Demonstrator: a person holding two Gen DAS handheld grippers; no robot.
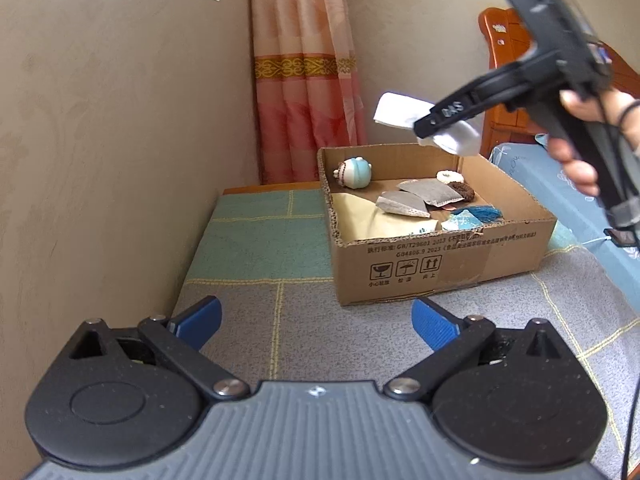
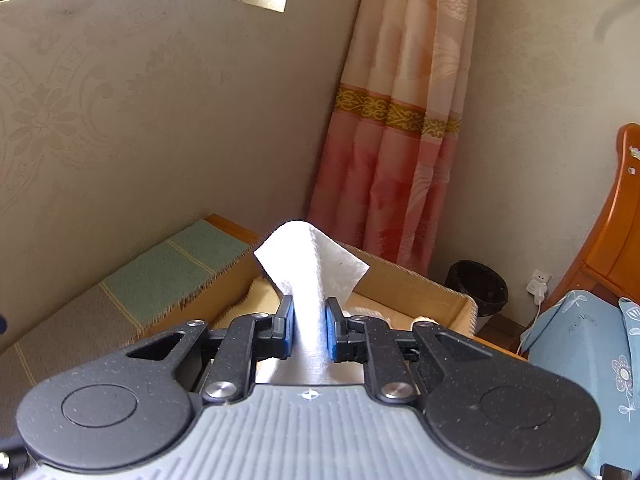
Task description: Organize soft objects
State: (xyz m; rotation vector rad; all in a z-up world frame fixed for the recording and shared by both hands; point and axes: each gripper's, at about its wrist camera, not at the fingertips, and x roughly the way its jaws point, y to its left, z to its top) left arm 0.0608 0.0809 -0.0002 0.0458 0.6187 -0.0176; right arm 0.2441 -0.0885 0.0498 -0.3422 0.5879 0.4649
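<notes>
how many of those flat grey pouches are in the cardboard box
2. One grey pouch lies near the middle of the cardboard box; the other grey pouch sits just behind it, partly overlapped, against a brown fuzzy item. More could be hidden under other items.

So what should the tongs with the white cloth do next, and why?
Probably lower a little and let go. The right tongs are shut on the white cloth, already above the cardboard box where other soft things lie. The left tongs are open, empty, and apart from the box.
</notes>
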